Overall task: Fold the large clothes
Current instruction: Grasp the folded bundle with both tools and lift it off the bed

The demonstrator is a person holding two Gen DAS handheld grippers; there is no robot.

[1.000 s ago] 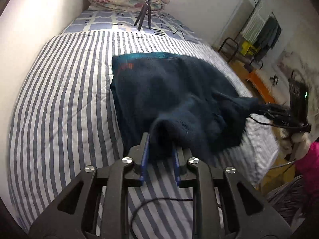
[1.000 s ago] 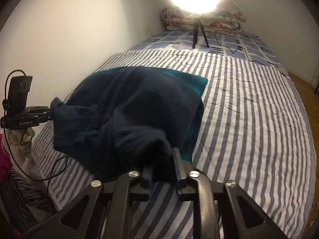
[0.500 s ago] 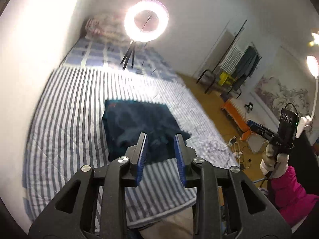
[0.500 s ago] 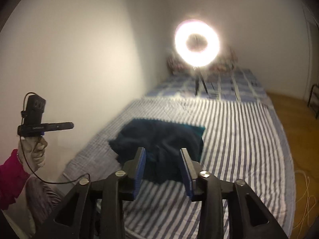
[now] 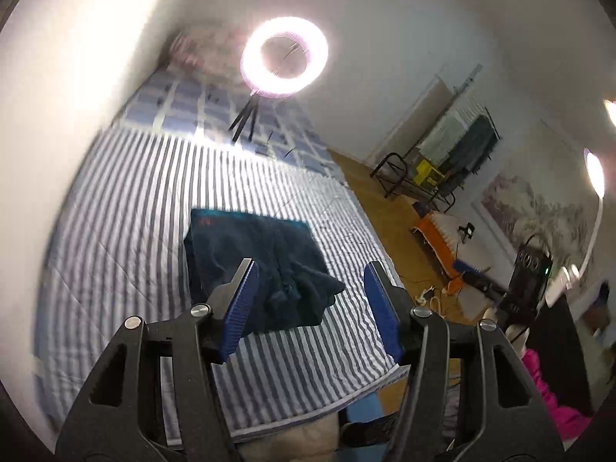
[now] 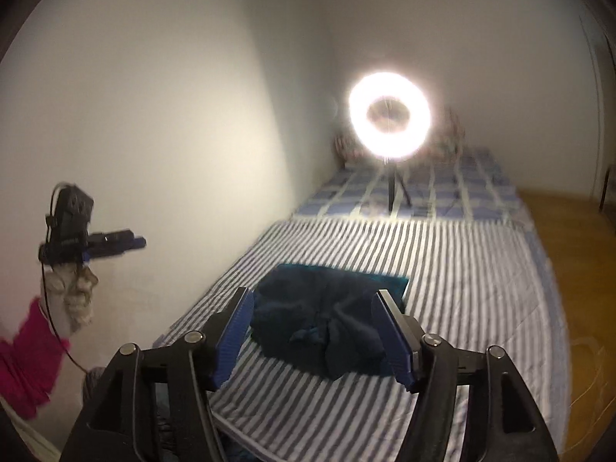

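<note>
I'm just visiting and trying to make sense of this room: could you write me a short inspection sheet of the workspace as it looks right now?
Surface: bed with a blue-and-white striped cover, checked part at the far end.
Job's things: dark navy knit garment lies on the stripes, partly folded, near edge bunched; nothing grips it.
Clutter: lit ring light on a small black tripod stands on the bed; floral bedding behind it, blurred.
Grippers: left gripper and right gripper both open and empty, raised above the bed; jaws have just been opening.
Cables: thin dark cord hangs from the left gripper by the pink sleeve; wires on the floor.
Surroundings: white walls, wooden floor, clothes rack, dark chair.
</note>
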